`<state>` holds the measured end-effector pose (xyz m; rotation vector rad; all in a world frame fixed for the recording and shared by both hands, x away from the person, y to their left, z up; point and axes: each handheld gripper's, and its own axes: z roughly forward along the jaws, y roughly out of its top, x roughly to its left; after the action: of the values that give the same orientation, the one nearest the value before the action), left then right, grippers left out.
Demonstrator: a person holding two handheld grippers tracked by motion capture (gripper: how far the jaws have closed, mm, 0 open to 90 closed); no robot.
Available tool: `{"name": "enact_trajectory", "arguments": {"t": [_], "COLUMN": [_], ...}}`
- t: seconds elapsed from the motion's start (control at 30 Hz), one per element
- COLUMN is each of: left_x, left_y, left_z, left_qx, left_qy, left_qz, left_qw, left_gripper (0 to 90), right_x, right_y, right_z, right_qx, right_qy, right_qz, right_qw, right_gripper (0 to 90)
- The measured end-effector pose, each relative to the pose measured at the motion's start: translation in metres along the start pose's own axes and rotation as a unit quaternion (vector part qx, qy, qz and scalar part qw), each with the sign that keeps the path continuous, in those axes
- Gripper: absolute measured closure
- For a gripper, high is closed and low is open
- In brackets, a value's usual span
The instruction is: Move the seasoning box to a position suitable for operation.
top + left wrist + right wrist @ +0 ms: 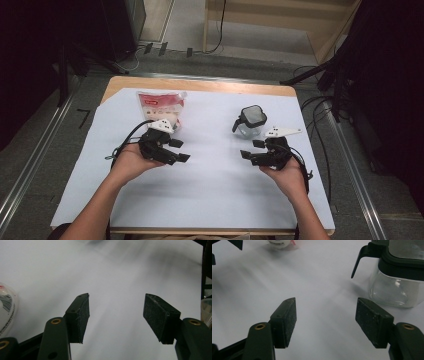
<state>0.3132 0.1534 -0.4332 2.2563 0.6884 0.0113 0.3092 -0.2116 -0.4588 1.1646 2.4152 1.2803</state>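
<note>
A red and white pouch (160,106) lies at the back left of the white sheet (215,185). A clear glass jar (249,124) with a black lid and handle stands at the back right. My left gripper (180,150) hovers just in front of the pouch, pointing right, open and holding nothing. My right gripper (251,149) is in front of the jar, pointing left, also open and holding nothing. In the left gripper view the gripper (116,297) has bare sheet between its jaws, with the pouch (6,307) at the left edge. In the right gripper view the gripper (326,300) has the jar (397,287) to its upper right.
The wooden table (200,85) shows beyond the sheet's far edge. Black cables (320,115) hang off the right side. Dark stands and floor rails surround the table. The two grippers face each other across a gap of bare sheet.
</note>
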Motion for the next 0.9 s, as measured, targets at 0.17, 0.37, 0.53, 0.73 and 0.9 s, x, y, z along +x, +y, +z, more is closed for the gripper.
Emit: {"name": "enact_trajectory", "arguments": {"t": [0.17,0.37,0.53,0.73,0.9], "left_x": [-0.0010,-0.0013,-0.0004,-0.0013,-0.0007], "left_y": [0.0002,0.0002,0.0000,0.0002,-0.0004], "left_z": [0.0001,0.0000,-0.0010,-0.0015,-0.0020], "left_qx": [0.000,-0.003,-0.003,0.005,0.000], "left_qy": [-0.007,-0.008,-0.008,-0.005,-0.007], "left_qz": [-0.001,0.002,0.005,0.012,0.012], "left_qw": [1.0000,1.0000,1.0000,0.9999,0.9999], "left_gripper": [40.6,39.6,39.1,38.4,37.9], "right_x": [-0.0010,-0.0004,-0.0006,-0.0023,-0.0050], "right_y": [-0.0012,-0.0019,-0.0019,-0.0018,-0.0018], "right_z": [-0.0007,-0.0010,0.0001,-0.0011,-0.0023], "right_qx": [0.004,0.005,0.008,0.004,0.002], "right_qy": [-0.003,-0.001,0.000,-0.003,-0.011], "right_qz": [-0.004,-0.009,-0.017,-0.009,-0.004], "right_qw": [1.0000,0.9999,0.9998,0.9999,0.9999], "right_gripper": [34.0,35.5,36.1,35.2,33.4]}}
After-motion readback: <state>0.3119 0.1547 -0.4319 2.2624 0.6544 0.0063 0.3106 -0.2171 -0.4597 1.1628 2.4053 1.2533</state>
